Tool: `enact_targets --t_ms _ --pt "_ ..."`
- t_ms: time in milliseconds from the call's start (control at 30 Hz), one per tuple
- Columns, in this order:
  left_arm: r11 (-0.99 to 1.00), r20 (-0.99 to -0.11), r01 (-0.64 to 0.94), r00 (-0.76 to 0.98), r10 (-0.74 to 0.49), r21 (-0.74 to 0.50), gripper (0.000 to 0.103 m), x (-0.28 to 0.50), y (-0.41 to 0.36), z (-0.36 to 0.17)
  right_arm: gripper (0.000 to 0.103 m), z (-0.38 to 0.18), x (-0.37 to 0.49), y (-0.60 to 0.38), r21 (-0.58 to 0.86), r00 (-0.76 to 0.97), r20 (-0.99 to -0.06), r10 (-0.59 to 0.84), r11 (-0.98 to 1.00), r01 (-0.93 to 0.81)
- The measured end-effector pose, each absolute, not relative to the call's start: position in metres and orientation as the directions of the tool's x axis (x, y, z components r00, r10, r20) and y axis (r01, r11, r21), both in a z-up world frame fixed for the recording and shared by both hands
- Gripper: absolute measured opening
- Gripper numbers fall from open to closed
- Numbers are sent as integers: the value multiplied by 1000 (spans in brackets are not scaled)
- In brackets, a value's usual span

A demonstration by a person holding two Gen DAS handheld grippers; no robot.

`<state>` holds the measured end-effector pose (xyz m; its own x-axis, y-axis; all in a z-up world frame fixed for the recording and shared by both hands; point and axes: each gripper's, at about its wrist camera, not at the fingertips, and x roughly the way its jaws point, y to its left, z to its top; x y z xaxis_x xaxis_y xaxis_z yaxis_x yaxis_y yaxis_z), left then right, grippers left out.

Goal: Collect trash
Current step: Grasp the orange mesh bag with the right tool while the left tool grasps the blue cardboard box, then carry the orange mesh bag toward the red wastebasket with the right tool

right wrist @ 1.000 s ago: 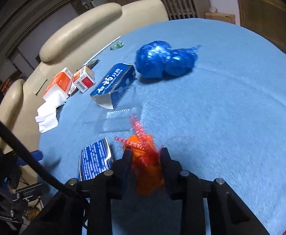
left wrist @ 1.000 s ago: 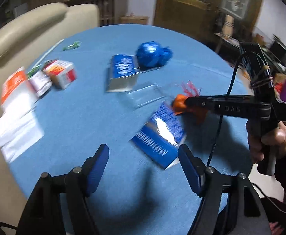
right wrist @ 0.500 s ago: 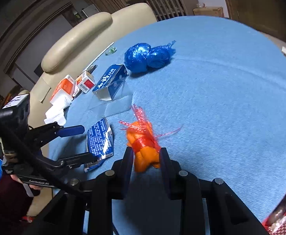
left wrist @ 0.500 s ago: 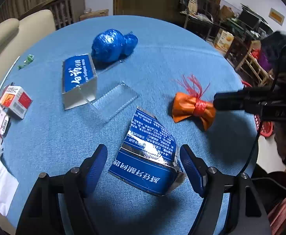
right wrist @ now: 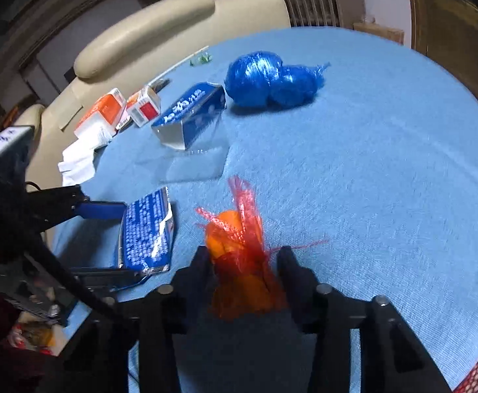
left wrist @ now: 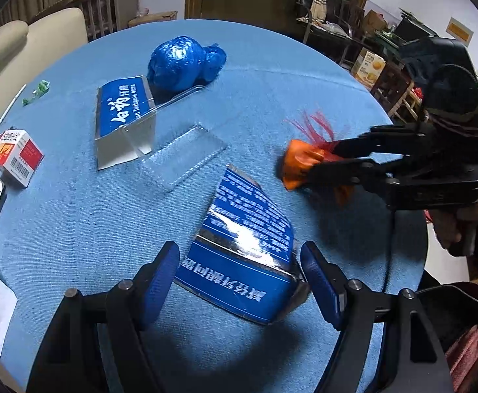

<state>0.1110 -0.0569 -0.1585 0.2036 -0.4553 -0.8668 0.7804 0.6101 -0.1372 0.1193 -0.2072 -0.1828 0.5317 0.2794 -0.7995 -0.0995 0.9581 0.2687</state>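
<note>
Right wrist | my right claw pinches the orange bundle | left claw wide open, empty, straddling the carton | I'd close squarely.

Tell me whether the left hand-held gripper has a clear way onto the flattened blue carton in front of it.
Probably yes. The left hand-held gripper is open, its fingers flanking the flattened blue carton with nothing between. The right hand-held gripper, around the orange mesh bundle, stays off to the side.

Right tongs reclosed on orange bundle
</note>
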Motion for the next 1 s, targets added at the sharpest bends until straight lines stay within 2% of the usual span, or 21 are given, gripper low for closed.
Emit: enact_targets --t_ms 300,500,1000 --pt "607 -871 783 199 -450 -135 77 101 -67 -160 36 -172 82 -235 355 584 -763 277 935 21" --pt "611 -857 772 185 -481 -176 77 92 -67 -156 36 -164 40 -256 409 616 -736 280 909 75" --pt "676 -867 733 290 -406 -71 78 77 -79 -161 36 -148 -6 -260 422 672 -696 254 902 95"
